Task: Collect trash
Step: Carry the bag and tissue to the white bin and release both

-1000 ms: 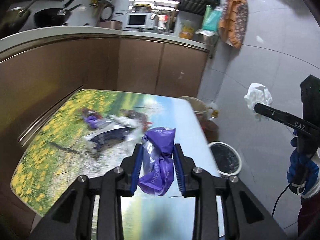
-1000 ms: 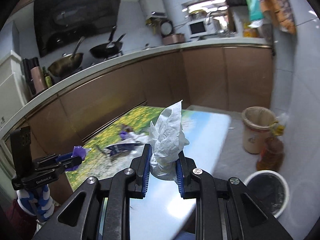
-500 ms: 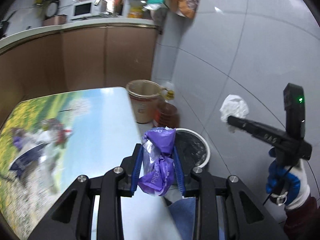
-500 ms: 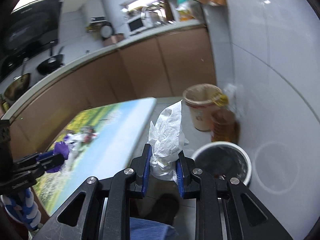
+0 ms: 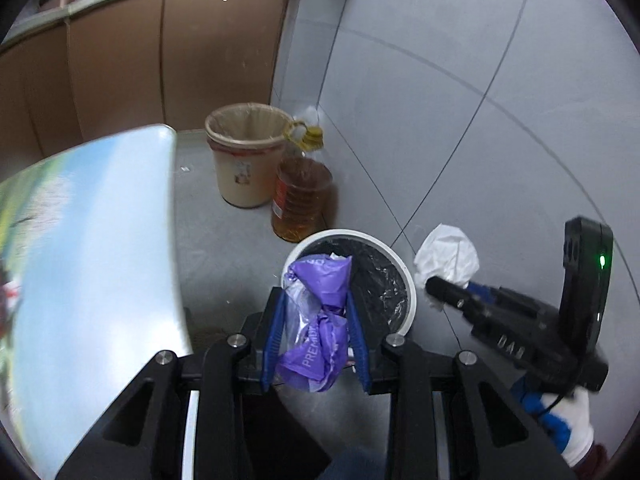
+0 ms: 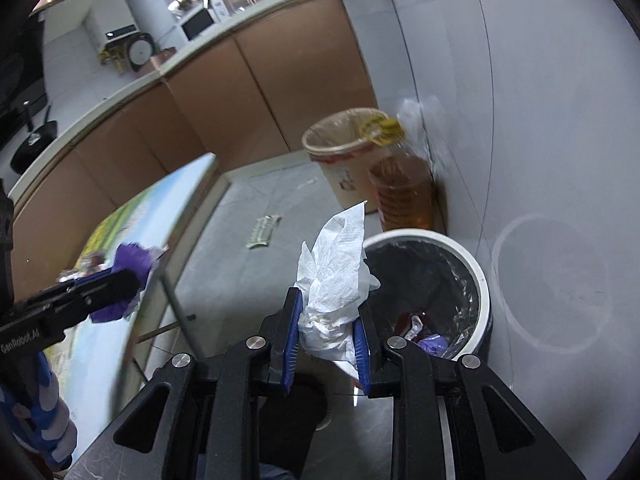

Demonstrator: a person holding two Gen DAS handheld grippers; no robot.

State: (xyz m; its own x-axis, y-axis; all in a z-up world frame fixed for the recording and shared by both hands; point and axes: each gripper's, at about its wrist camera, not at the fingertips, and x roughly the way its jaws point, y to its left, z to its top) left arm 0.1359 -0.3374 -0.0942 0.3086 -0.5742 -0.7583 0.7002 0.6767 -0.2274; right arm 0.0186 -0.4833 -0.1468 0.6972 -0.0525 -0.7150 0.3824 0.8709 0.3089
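A crumpled purple wrapper (image 5: 320, 320) is pinched between the blue pads of my left gripper (image 5: 316, 300), which is shut on it and hangs just over the near rim of a white bin (image 5: 408, 280) with a black liner. My right gripper (image 6: 328, 304) is shut on a crumpled white tissue (image 6: 336, 272), just left of the same bin (image 6: 480, 280). In the left wrist view the right gripper (image 5: 434, 286) and its tissue (image 5: 448, 252) sit at the bin's right rim. The right wrist view shows the left gripper (image 6: 120, 280) holding the wrapper (image 6: 128, 260) at the far left.
Red and purple trash (image 6: 416, 324) lies in the bin. Behind it stand an amber oil bottle (image 5: 300, 200) and a beige lined bin (image 5: 244, 148) against the grey tiled wall. The picture-covered table (image 5: 100, 240) is on the left, and a scrap (image 6: 264, 232) lies on the floor.
Both grippers have swung away from the table, to the right and down, and now hang by the white bin. Each still holds its piece of trash.
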